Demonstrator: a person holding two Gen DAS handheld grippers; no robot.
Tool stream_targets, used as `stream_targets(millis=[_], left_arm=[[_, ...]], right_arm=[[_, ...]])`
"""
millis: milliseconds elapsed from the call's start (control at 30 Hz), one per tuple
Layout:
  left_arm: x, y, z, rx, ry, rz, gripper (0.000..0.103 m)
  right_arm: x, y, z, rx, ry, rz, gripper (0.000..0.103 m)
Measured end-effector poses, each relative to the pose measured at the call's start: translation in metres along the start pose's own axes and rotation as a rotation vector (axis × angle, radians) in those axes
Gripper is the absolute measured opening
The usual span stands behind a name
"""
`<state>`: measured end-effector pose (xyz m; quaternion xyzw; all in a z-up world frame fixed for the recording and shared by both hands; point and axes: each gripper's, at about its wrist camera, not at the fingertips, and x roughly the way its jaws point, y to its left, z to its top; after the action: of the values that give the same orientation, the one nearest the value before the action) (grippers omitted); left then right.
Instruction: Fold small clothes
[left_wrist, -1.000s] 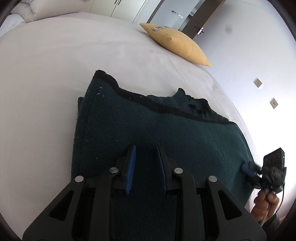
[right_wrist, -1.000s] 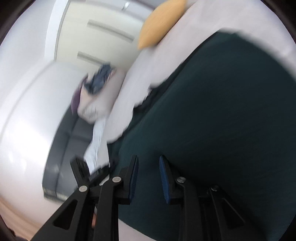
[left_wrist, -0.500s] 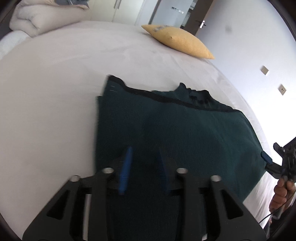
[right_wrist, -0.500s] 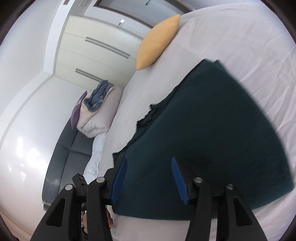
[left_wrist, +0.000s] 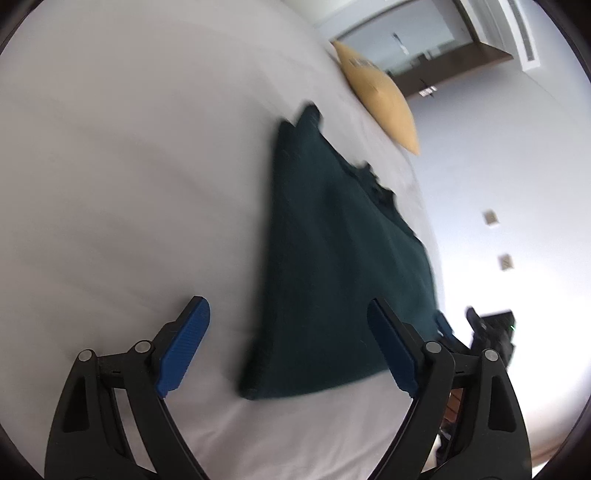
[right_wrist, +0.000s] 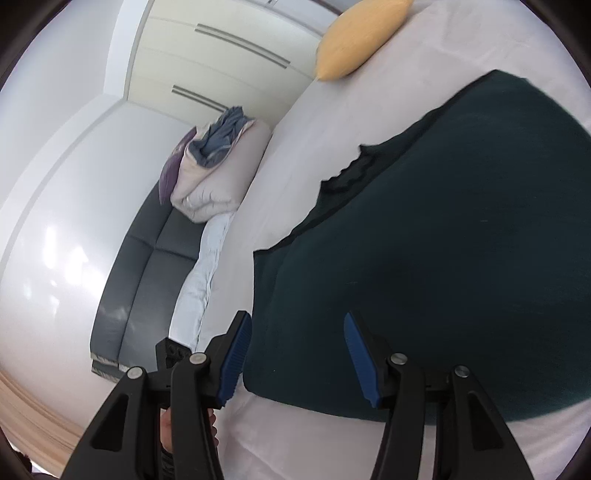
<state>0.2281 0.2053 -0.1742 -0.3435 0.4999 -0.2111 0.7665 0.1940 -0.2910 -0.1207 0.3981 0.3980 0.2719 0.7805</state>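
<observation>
Left wrist view first: the left gripper (left_wrist: 291, 347) is up close with its blue pads spread wide and the jaws opening, nothing pinched between them. Just beyond, the near corner of the dark green sweater (left_wrist: 343, 266) sits in the gap, lying flat and folded on the white bed (left_wrist: 122, 177); this picture is smeared with blur. Off at the sweater's right edge, the right gripper (left_wrist: 458, 325) peeks in, partly hidden behind the left one's finger. Farther back, a yellow pillow (left_wrist: 380, 96) rests near the bed's far edge.

Over to the right wrist view, much sharper: the right gripper (right_wrist: 295, 358) has its jaws parted and holds nothing, pads hovering over the sweater's (right_wrist: 461, 258) near edge without pressing it. A hand (right_wrist: 177, 428) shows below the left finger. Beyond the bed (right_wrist: 295, 155) sits a grey sofa (right_wrist: 144, 266) with a bundled duvet (right_wrist: 218, 173) on it, then the yellow pillow (right_wrist: 358, 37) and cream wardrobe doors (right_wrist: 221, 55) at the back.
</observation>
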Motion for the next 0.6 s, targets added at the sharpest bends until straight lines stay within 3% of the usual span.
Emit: stream_targets(millis=[167,367,400,467,533,600], left_arm=[[0.021,0.012,0.011,-0.075,0.075,-0.092,0.086],[0.042,0.011,0.026,-0.051,0.222,-0.138,0.086],[0.044,0.01,0.027,-0.049,0.233,-0.136,0.081],[0.054,0.01,0.028,-0.076,0.262,-0.16,0.06],[0.063,0.016,0.023,-0.12,0.274,-0.182,0.033],[0.071,0.023,0.018,-0.16,0.261,-0.211,0.025]], right_arm=[[0.013,0.009,-0.001,-0.02,0.036,0.01,0.057],[0.022,0.012,0.001,-0.029,0.062,0.009,0.057],[0.025,0.014,0.002,-0.028,0.065,0.012,0.057],[0.034,0.018,0.005,-0.036,0.08,0.012,0.057],[0.046,0.021,0.01,-0.041,0.107,0.005,0.057],[0.058,0.021,0.016,-0.034,0.129,-0.009,0.057]])
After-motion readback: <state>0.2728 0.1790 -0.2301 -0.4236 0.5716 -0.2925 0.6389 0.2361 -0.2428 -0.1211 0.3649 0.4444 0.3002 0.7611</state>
